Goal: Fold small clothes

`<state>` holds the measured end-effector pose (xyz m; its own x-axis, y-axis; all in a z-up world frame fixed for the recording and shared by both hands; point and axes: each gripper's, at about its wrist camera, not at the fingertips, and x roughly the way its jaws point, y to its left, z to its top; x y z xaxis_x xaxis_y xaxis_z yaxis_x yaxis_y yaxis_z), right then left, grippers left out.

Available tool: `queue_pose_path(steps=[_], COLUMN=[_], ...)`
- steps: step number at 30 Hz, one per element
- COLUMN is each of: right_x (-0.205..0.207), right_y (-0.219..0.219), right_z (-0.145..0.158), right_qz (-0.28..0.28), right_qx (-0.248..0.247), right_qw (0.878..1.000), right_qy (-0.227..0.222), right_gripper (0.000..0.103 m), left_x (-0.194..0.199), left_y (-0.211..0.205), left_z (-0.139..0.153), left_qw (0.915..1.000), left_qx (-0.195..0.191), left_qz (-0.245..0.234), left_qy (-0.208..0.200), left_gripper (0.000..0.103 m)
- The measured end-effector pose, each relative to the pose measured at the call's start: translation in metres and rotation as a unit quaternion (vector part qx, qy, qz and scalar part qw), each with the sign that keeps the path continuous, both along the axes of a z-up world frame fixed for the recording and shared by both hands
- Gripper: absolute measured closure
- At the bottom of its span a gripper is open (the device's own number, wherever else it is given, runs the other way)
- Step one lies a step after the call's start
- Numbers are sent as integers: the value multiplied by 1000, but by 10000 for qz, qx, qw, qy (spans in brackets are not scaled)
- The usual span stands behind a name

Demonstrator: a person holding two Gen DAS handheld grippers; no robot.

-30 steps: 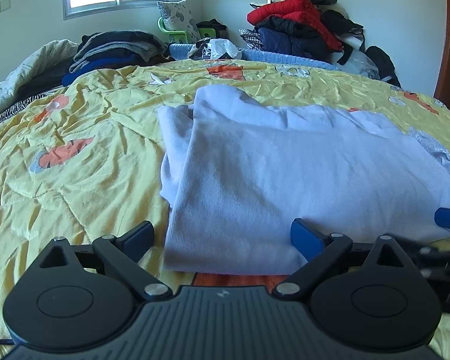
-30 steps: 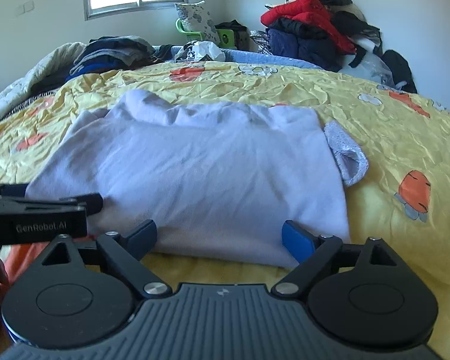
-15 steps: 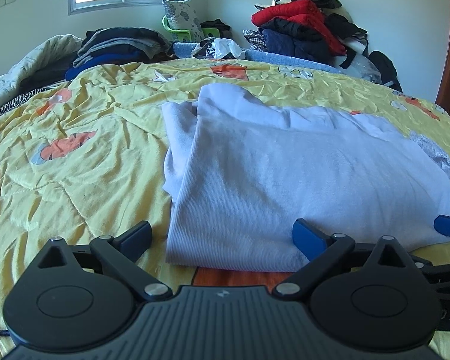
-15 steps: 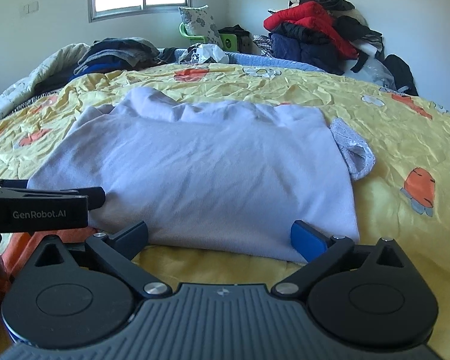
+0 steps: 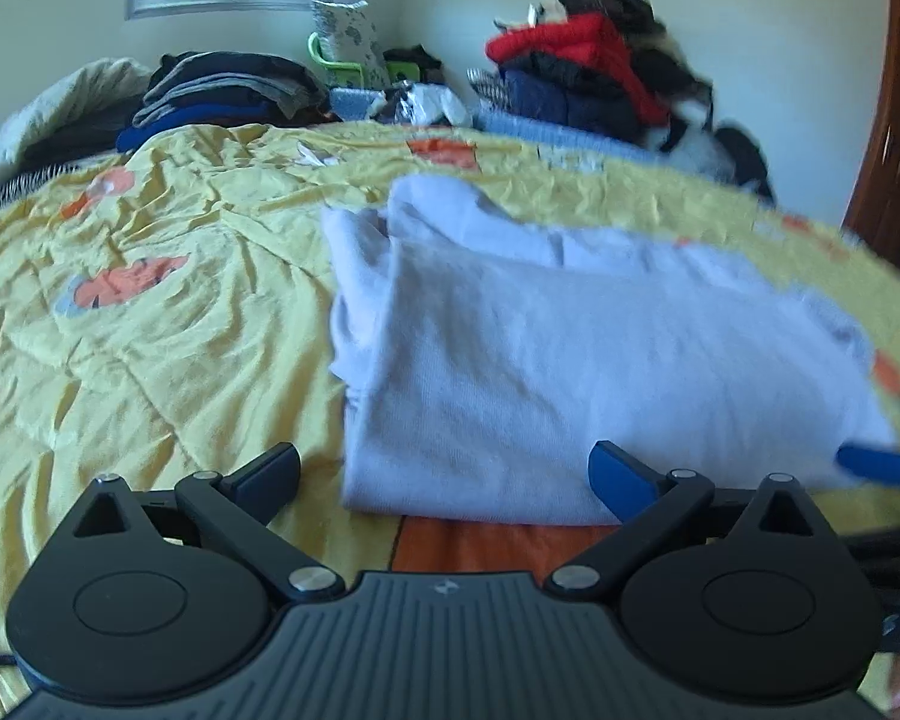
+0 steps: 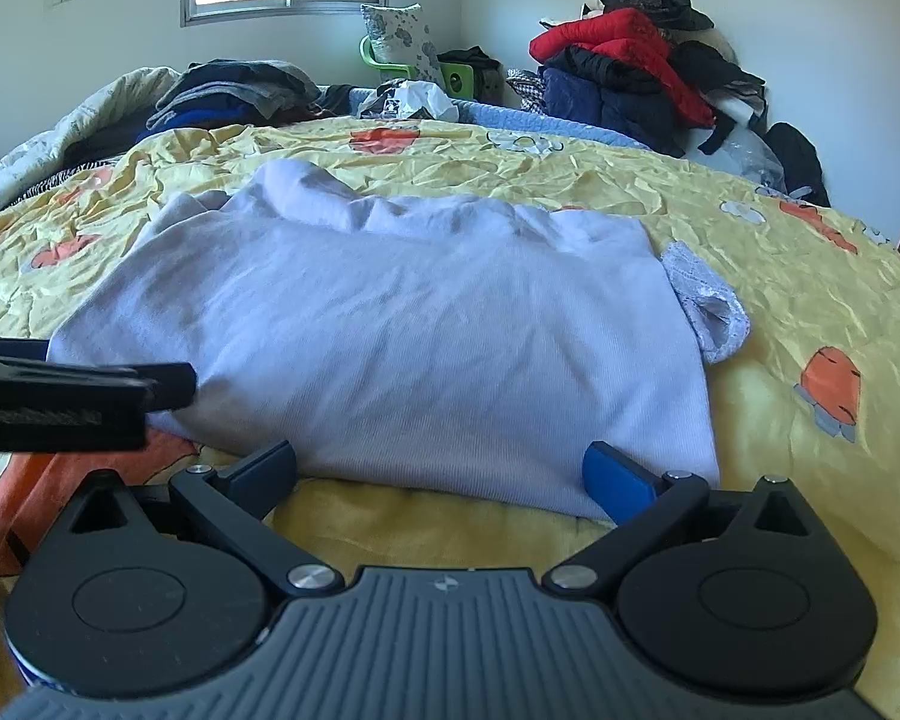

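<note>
Pale lilac top (image 6: pixel 390 348), already doubled over into a rough rectangle, flat on the yellow bedspread (image 6: pixel 810 312) near the bed's near edge, one knitted cuff (image 6: pixel 711 306) poking out at the right side. Near hem now slightly further from both cameras than a second ago, with more orange print (image 5: pixel 498 531) and yellow quilt bared in front of it: both tools drawn back a little, cloth itself unmoved and lying as before. Left wrist view now smeared by motion, sharp half a second ago, so a shift in progress on that side.

Left gripper (image 5: pixel 444 471) spread wide, nothing between the fingers, straddling the near left corner of the garment without touching it. Right gripper (image 6: pixel 438 471) likewise spread and empty, just short of the near hem toward the right corner.

Probable meaning: one fold finished and released, tools pulling back to line up for the next one, likely a grasp along the near hem or the side corners. Task roughly midway, by judgement.

Further out: folded dark clothes (image 6: pixel 234 90) at the bed's far left corner, heaped jackets (image 6: pixel 630 66) at the far right, unchanged.
</note>
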<state>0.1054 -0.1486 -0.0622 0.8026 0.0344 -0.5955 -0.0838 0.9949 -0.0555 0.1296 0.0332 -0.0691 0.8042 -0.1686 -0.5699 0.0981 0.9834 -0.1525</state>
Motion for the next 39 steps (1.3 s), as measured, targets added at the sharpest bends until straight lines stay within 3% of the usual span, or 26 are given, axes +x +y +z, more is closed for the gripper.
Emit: queue_pose_path(steps=[4, 6, 10, 14, 20, 27, 33, 36, 39], right_x=[-10, -19, -35, -34, -27, -1, 21, 20, 17], right_y=[6, 9, 20, 54, 99, 132, 155, 171, 187], right_z=[1, 3, 5, 1, 2, 2, 2, -1, -5], right_qz=[-9, 44, 327, 727, 967, 1150, 1054, 1174, 1425], right_qx=[-103, -41, 93, -583, -1323, -1573, -1685, -1996, -2287], right_qw=[9999, 9998, 9990, 9955, 9849, 9783, 9771, 9684, 9572], right_qy=[-95, -182, -274, -199, -558, -708, -761, -927, -1055], right_gripper=[1, 1, 1, 1, 1, 1, 3, 13, 37], left_x=[-7, 1, 30, 77, 125, 166, 188, 198, 207], left_y=[34, 48, 64, 68, 53, 37, 39, 42, 45], left_z=[0, 0, 7, 11, 12, 12, 9, 9, 8], left_qw=[9939, 9903, 9880, 9874, 9921, 9889, 9869, 9832, 9769], left_qx=[-1044, -1344, -1426, -1438, -932, -136, -594, -965, -1291], left_qz=[265, 340, 557, 181, -414, -1271, -1361, -1418, -1574], left_qy=[-242, -43, 184, 634, 734, 750, 636, 630, 653], left_gripper=[0, 0, 0, 0, 0, 0, 0, 0, 1])
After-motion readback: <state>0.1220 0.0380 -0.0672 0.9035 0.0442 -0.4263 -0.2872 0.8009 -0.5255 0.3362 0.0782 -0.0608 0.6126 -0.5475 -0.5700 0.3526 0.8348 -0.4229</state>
